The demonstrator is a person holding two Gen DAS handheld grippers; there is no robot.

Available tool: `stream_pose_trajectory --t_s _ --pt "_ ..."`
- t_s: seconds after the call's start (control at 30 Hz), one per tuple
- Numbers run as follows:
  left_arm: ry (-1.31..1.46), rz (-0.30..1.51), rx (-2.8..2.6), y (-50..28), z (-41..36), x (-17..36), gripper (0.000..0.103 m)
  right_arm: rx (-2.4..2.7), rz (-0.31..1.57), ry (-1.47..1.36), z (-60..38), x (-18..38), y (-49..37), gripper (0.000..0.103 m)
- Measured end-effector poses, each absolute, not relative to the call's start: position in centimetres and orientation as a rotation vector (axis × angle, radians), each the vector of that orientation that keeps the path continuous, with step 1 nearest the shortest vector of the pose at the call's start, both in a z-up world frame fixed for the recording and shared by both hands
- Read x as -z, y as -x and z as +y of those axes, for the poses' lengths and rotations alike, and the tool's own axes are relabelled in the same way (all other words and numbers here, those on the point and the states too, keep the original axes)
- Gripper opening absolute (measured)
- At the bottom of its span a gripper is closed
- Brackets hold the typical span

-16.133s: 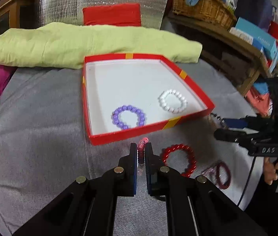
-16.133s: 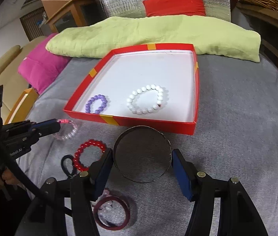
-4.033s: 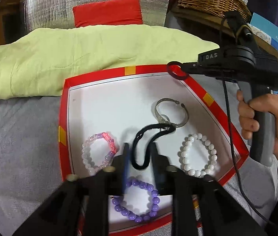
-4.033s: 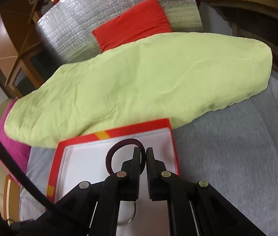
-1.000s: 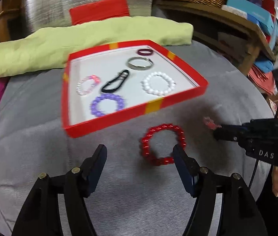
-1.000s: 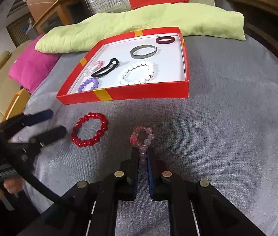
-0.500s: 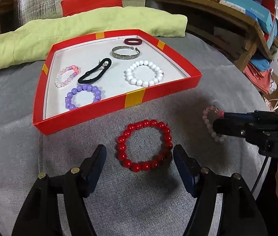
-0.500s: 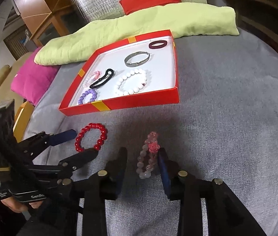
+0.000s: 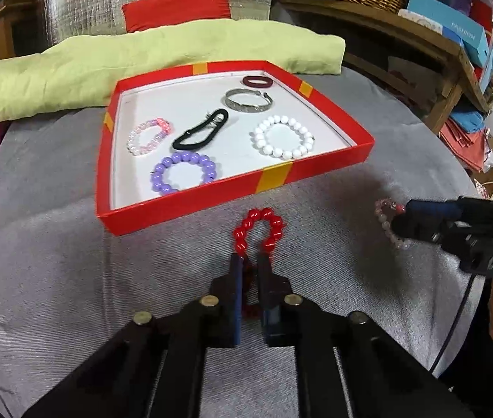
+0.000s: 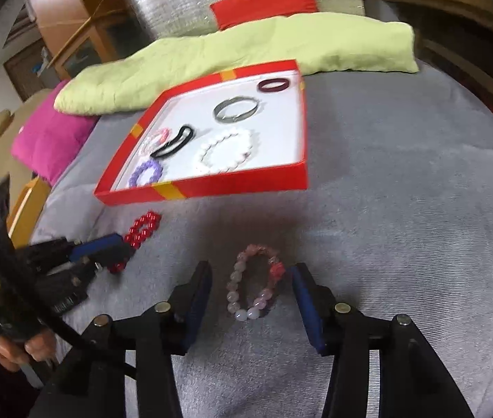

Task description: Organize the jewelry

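Pinching the red bead bracelet (image 9: 258,228), our left tongs (image 9: 249,266) hold it; our right tongs (image 10: 250,280), just opening, straddle the pink bracelet (image 10: 254,287), untouched.

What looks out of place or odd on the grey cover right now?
Two bracelets lie outside the red tray. The red bead bracelet is squeezed into a narrow loop by the shut left gripper. The pink bead bracelet lies loose between the right gripper jaws, which have just been opening.
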State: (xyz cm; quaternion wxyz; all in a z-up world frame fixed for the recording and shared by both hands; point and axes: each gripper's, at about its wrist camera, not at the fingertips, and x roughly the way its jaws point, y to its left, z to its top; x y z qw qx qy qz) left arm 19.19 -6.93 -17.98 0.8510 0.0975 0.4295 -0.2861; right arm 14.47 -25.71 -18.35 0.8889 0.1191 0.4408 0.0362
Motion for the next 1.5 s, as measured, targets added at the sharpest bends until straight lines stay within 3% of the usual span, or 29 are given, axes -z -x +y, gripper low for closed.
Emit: stream_pose_trajectory --t_s 0.17,0.2,0.23,0.3,0.47,0.5,0.53,0.6,0.77,0.87,0.93,0.97,1.1,1.13,1.27,1.3,1.33,1.43,1.5 --pt "-0.181 0.927 0.585 -19.5 -5.8 18.0 0.008 -0.068 0.943 -0.159 -24.1 19.3 -14.7 0.052" --pt "-0.172 0.932 0.579 -19.7 -5.5 17.9 0.008 -0.059 0.933 -0.131 -23.8 19.4 -14.6 0.045" --pt "-0.164 0.934 0.576 -19.8 -5.3 17.8 0.008 -0.045 0.928 -0.099 -23.6 19.3 -14.5 0.027" --pt "-0.148 0.93 0.564 -20.0 -4.7 17.5 0.008 -0.036 0.924 -0.06 -23.2 19.4 -14.5 0.017" --pt "-0.104 0.932 0.584 -20.2 -4.1 17.0 0.013 -0.039 0.912 -0.118 -24.1 19.2 -14.5 0.016" --pt "-0.103 0.934 0.593 -20.1 -4.3 17.0 0.024 -0.042 0.913 -0.138 -24.4 19.2 -14.5 0.016" --pt "-0.104 0.937 0.597 -20.1 -4.5 17.0 0.047 -0.044 0.913 -0.152 -24.6 19.2 -14.5 0.016" --pt "-0.112 0.926 0.6 -19.8 -5.0 17.0 0.069 -0.045 0.915 -0.17 -24.8 19.1 -14.5 0.016" --pt "-0.162 0.924 0.635 -19.1 -6.8 17.4 0.069 -0.063 0.935 -0.202 -24.8 19.2 -14.8 0.018" --pt "-0.212 0.941 0.613 -19.2 -7.8 18.4 0.069 -0.065 0.942 -0.218 -25.1 19.1 -14.8 0.031" --pt "-0.22 0.948 0.602 -19.4 -8.0 18.9 0.069 -0.064 0.937 -0.225 -25.2 19.0 -14.8 0.051" --pt "-0.216 0.948 0.603 -19.5 -7.9 19.1 0.068 -0.061 0.929 -0.225 -25.3 18.8 -14.7 0.053" --pt "-0.218 0.923 0.603 -19.5 -7.7 19.1 0.026 -0.068 0.909 -0.214 -25.1 18.6 -14.5 0.053" --pt "-0.216 0.923 0.602 -19.5 -7.6 19.1 0.022 -0.068 0.915 -0.204 -24.9 18.7 -14.5 0.053" --pt "-0.206 0.923 0.606 -19.7 -7.3 19.0 0.019 -0.062 0.937 -0.141 -24.0 19.4 -14.6 0.053" --pt "-0.203 0.922 0.604 -19.7 -7.2 18.9 0.018 -0.059 0.935 -0.116 -23.8 19.4 -14.6 0.051" --pt "-0.201 0.922 0.604 -19.8 -7.1 18.8 0.018 -0.057 0.929 -0.087 -23.5 19.5 -14.5 0.037" --pt "-0.186 0.914 0.603 -19.8 -6.6 18.5 0.01 -0.043 0.918 -0.014 -22.9 19.6 -14.5 0.017" --pt "-0.171 0.915 0.604 -19.9 -6.3 18.3 0.008 -0.05 0.912 -0.028 -23.1 19.4 -14.5 0.016"
